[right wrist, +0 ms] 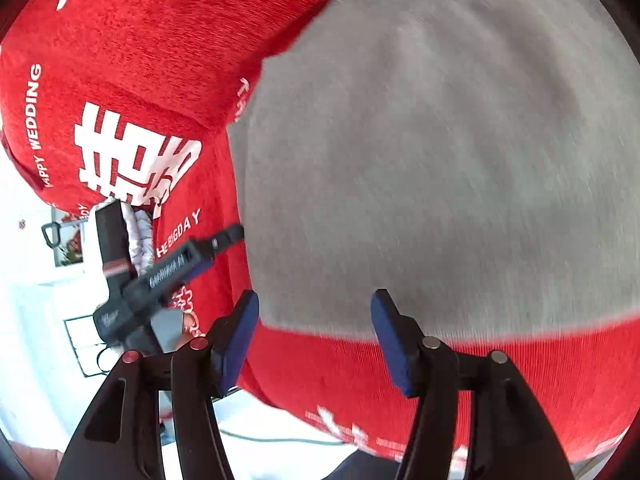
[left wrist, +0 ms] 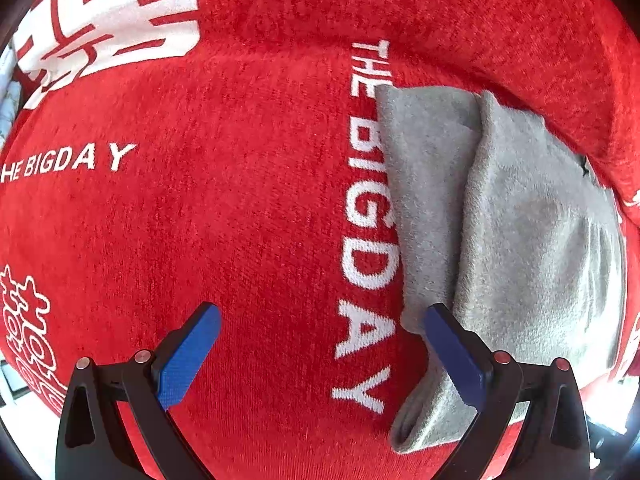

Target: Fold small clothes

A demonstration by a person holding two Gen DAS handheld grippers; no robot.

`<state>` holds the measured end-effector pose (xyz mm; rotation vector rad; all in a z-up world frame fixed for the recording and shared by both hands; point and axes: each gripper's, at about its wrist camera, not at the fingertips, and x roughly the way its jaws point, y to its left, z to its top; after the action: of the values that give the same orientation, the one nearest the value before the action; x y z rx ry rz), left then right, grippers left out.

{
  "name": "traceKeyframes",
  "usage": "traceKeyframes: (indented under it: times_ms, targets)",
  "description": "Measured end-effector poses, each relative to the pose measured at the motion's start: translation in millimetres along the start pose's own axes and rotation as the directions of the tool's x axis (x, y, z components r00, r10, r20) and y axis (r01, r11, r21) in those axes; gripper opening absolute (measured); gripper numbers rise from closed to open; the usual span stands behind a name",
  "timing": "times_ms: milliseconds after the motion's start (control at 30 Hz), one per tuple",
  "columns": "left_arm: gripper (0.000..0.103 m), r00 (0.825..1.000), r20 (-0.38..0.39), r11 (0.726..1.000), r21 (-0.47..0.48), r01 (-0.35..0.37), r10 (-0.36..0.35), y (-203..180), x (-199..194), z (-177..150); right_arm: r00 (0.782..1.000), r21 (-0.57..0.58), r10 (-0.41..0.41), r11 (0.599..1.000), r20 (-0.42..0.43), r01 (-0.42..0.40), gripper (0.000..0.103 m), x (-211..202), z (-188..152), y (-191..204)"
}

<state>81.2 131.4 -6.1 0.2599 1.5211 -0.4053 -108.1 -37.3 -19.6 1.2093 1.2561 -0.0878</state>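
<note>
A small grey garment (left wrist: 508, 216) lies folded over on a red blanket (left wrist: 224, 184) with white lettering. In the left wrist view it fills the right side. My left gripper (left wrist: 320, 324) is open and empty, its right fingertip (left wrist: 444, 328) over the garment's near left corner. In the right wrist view the grey garment (right wrist: 440, 160) fills most of the frame, blurred. My right gripper (right wrist: 314, 312) is open and empty, just above the garment's near edge. The left gripper's body (right wrist: 160, 276) shows at the left of the right wrist view.
The red blanket (right wrist: 132, 56) is rumpled, with a raised fold along the far side. Its near edge (right wrist: 320, 412) drops off to a white floor with a green cable (right wrist: 280, 440).
</note>
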Motion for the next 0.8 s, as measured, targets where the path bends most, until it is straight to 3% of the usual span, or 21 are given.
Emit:
traceKeyframes:
  times_ms: [167, 433, 600, 733, 800]
  targets:
    - [0.102, 1.000, -0.006, 1.000, 0.013, 0.017, -0.017, -11.5, -0.5, -7.1, 0.999, 0.119, 0.053, 0.991, 0.001, -0.053, 0.063, -4.0, -26.3, -29.3]
    - [0.102, 0.977, -0.002, 0.973, -0.088, 0.212, -0.213, -5.2, -0.5, -14.6, 0.983, 0.246, 0.129, 0.956, 0.132, -0.158, 0.063, 5.7, -40.3, -58.7]
    - [0.102, 0.938, -0.048, 0.937, -0.088, 0.338, -0.343, -12.0, 11.5, -12.4, 0.952, 0.287, 0.209, 0.920, 0.223, -0.269, 0.066, 19.8, -25.8, -58.3]
    - [0.102, 0.902, -0.077, 0.904, -0.092, 0.417, -0.424, -27.8, 19.0, -7.8, 0.941, 0.334, 0.253, 0.887, 0.226, -0.319, 0.065, 29.1, -14.9, -53.3]
    - [0.102, 0.887, -0.085, 0.891, -0.090, 0.446, -0.453, -34.8, 21.1, -2.2, 0.935, 0.362, 0.294, 0.865, 0.197, -0.348, 0.035, 33.8, -10.2, -53.7]
